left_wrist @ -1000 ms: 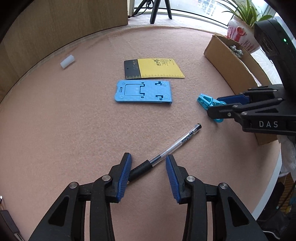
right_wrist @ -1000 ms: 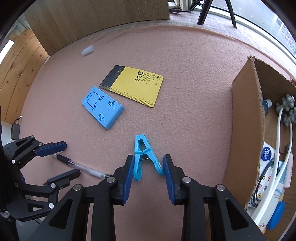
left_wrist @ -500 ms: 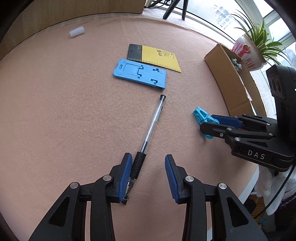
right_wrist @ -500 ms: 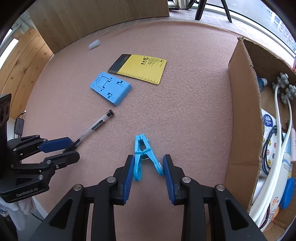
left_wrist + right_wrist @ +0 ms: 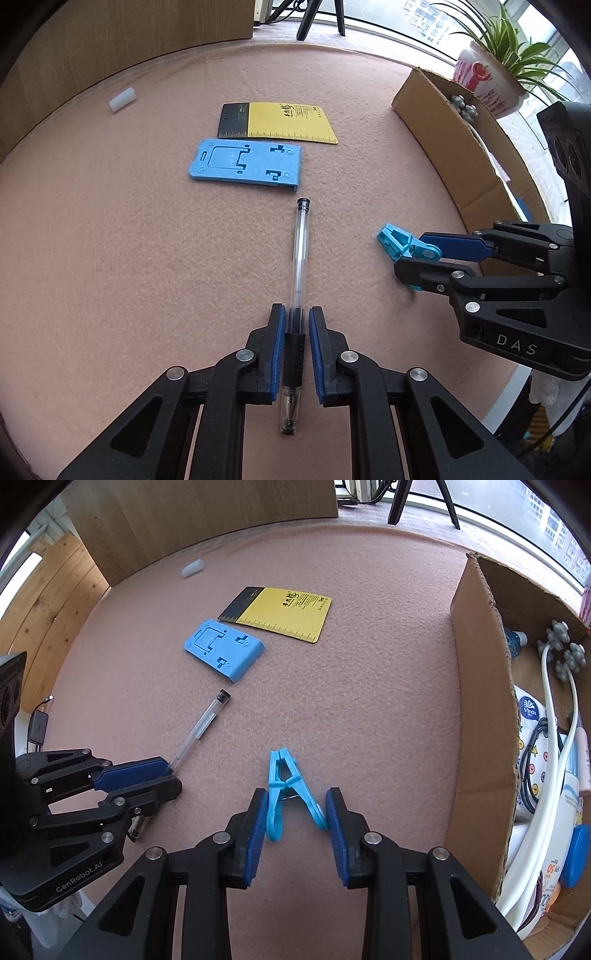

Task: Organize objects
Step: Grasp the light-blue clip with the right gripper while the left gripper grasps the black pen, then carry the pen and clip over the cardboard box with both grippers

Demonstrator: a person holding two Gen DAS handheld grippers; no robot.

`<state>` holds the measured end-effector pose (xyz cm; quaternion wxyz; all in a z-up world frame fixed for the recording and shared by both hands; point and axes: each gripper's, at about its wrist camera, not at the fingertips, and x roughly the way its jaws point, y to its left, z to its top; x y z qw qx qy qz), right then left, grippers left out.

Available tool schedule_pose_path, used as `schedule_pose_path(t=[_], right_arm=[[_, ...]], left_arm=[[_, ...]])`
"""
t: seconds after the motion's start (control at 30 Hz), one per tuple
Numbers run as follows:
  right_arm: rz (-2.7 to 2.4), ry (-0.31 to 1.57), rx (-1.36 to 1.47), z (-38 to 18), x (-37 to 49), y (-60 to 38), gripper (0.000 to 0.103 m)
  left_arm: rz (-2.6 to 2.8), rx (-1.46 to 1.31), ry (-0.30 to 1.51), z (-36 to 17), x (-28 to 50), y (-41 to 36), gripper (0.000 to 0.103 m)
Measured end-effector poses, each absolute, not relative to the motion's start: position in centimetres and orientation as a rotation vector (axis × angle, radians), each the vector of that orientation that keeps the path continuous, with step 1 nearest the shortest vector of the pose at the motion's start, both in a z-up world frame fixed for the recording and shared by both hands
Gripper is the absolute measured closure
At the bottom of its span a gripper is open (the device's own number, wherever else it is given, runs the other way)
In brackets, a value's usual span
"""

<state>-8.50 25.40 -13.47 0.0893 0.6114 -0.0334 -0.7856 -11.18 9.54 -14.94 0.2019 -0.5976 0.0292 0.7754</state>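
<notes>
The left gripper (image 5: pixel 297 325) is closing its jaws on one clear plastic ballpoint pen with a black rubber grip (image 5: pixel 299 266); the blue pads flank the black grip section, the left pad touching it, a thin gap still showing at the right one. The pen lies flat on the pink felt table mat (image 5: pixel 110 277), its barrel running straight ahead of the jaws and its tip behind them.

The right gripper (image 5: pixel 295 805) is clamped on one light-blue plastic clothes peg (image 5: pixel 284 779), each pad pressing on one of its two splayed handles, the peg's nose pointing forward on the mat.

Beyond the pen's far end lies one blue plastic folding phone stand (image 5: pixel 245 164), flat, and just past it one yellow-and-black ruled card (image 5: pixel 279 123). Far ahead to the left of both jaws sits one small white cylinder (image 5: pixel 122 99). To the right of the right gripper stands one open cardboard box (image 5: pixel 480 716), holding several items, among them a tissue pack and white cables.
</notes>
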Motion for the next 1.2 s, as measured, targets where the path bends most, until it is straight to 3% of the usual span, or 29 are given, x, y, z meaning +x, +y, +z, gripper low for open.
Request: schedule_pose_path(t=[0.2,0.33,0.7,1.2], right_arm=[[-2.359,-0.006,1.802,-13.5,-8.2,24.4,0.074],[-2.376,-0.066,1.785,-13.4,-7.8,25.0,0.075],[-2.443,-0.266,1.662,-9.3,-4.6,30.0,0.075],[-2.686,-0.473,1.509,-3.2,-0.8,39.4,0.075]], left_arm=[[2.178,-1.661,-0.045,-15.6,-11.6,9.2,0.092],[2.170,-1.668,-0.201,-15.9,-11.8,8.3,0.092],[2.179,-1.570,-0.320,-12.8,-11.4,8.7,0.092],[2.147,-1.386,-0.295,-6.8,-14.7,18.3,0.092]])
